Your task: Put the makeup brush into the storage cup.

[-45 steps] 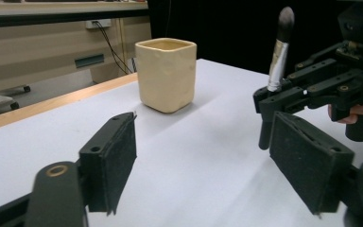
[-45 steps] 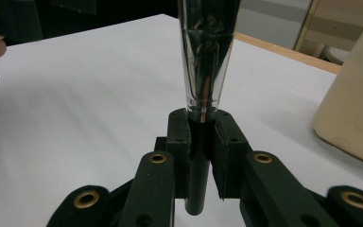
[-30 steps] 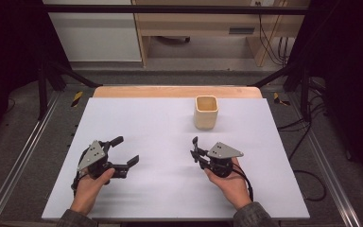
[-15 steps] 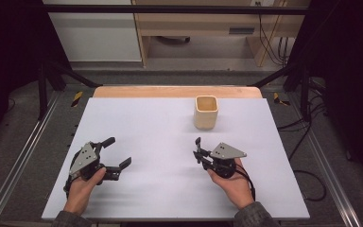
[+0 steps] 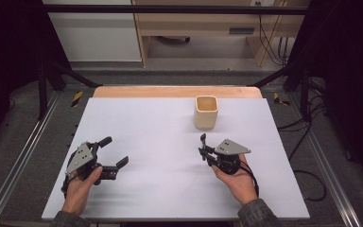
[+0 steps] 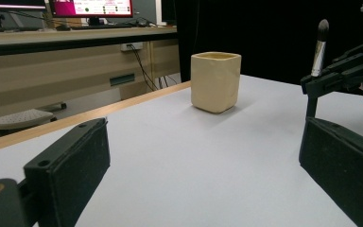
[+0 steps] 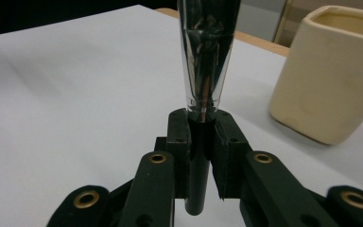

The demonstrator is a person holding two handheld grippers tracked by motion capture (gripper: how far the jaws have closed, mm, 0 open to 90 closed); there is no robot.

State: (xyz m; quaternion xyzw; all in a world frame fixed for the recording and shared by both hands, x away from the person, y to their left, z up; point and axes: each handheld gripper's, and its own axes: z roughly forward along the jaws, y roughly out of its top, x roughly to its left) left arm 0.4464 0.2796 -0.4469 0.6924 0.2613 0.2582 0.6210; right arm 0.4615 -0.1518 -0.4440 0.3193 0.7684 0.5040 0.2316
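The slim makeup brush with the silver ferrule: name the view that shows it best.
The right gripper view: the makeup brush rises close up, its black handle clamped between the jaws. The left gripper view shows it small, bristles up. The high view shows a dark sliver.

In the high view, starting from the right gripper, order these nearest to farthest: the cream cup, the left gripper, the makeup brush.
1. Makeup brush: clamped upright in the right gripper itself.
2. Cream cup: just beyond it, toward the table's far edge.
3. Left gripper: across the white table, at the person's left, jaws spread apart.
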